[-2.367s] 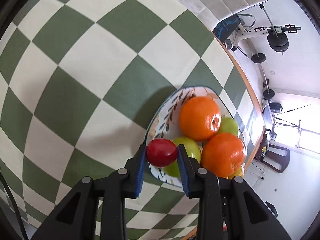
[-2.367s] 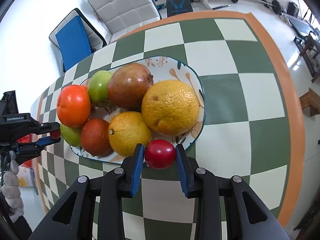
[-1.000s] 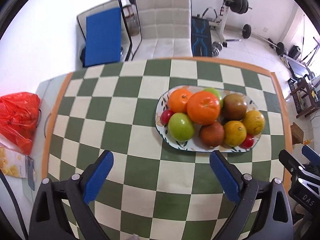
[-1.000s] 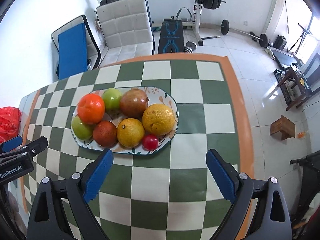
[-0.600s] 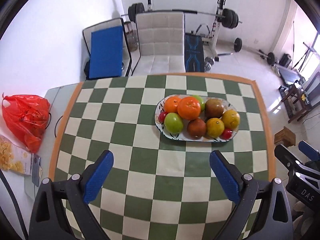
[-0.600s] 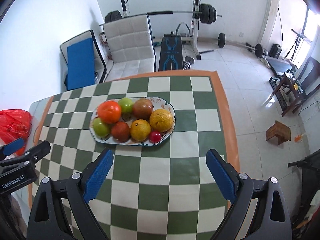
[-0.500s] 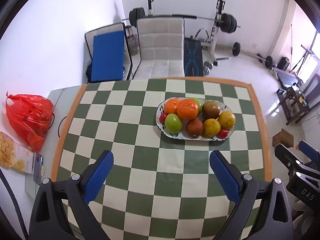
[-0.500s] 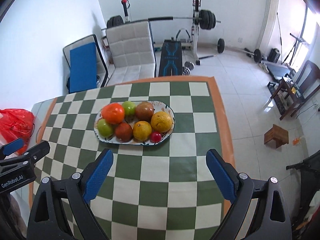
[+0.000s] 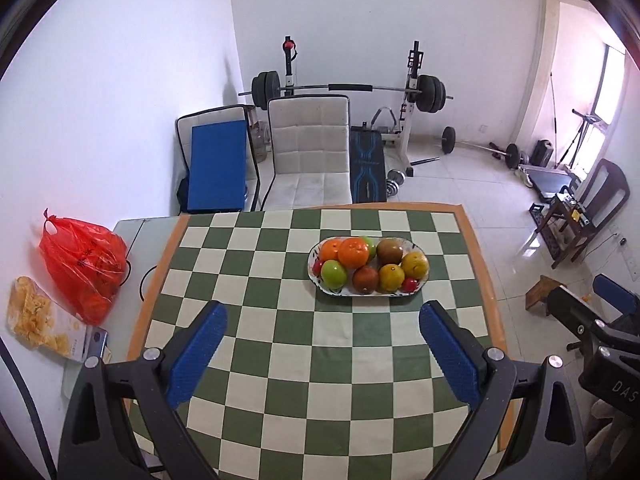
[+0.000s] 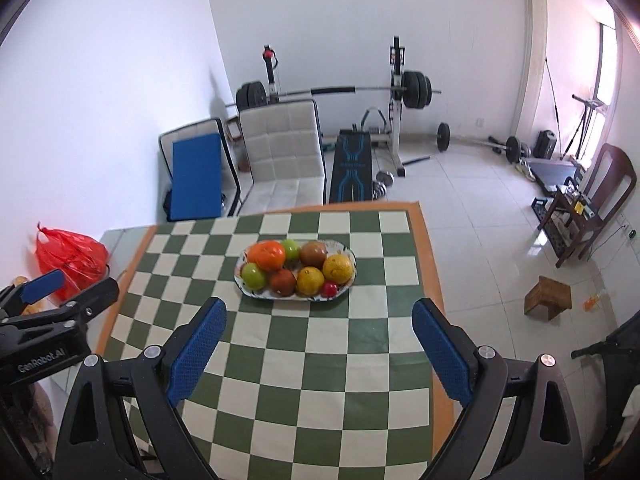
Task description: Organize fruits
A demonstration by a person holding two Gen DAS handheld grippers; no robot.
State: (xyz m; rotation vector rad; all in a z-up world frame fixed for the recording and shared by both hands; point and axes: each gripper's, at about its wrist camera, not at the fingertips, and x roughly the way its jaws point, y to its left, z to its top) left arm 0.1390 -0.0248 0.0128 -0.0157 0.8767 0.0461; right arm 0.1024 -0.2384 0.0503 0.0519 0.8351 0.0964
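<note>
An oval patterned plate (image 9: 314, 276) (image 10: 349, 250) sits on the far half of a green-and-white checkered table (image 9: 320, 344) (image 10: 320, 344). It holds oranges (image 9: 353, 251), green apples (image 9: 334, 273), a brown fruit (image 9: 389, 251), yellow citrus (image 9: 415, 265) and small red fruits, one at each end (image 9: 409, 285) (image 10: 329, 289). My left gripper (image 9: 322, 354) hangs open and empty well back from the plate, above the table's near half. My right gripper (image 10: 318, 350) is likewise open and empty, high and back.
A red plastic bag (image 9: 80, 260) and a snack packet (image 9: 36, 320) lie on a side surface left of the table. A white chair (image 9: 308, 152), blue pad (image 9: 218, 168) and barbell rack (image 9: 348, 88) stand behind. A small wooden stool (image 10: 548, 296) is on the floor, right.
Both grippers let go of small red fruits at the plate's ends, opened wide, and pulled up and back. The plate now looks small and far.
</note>
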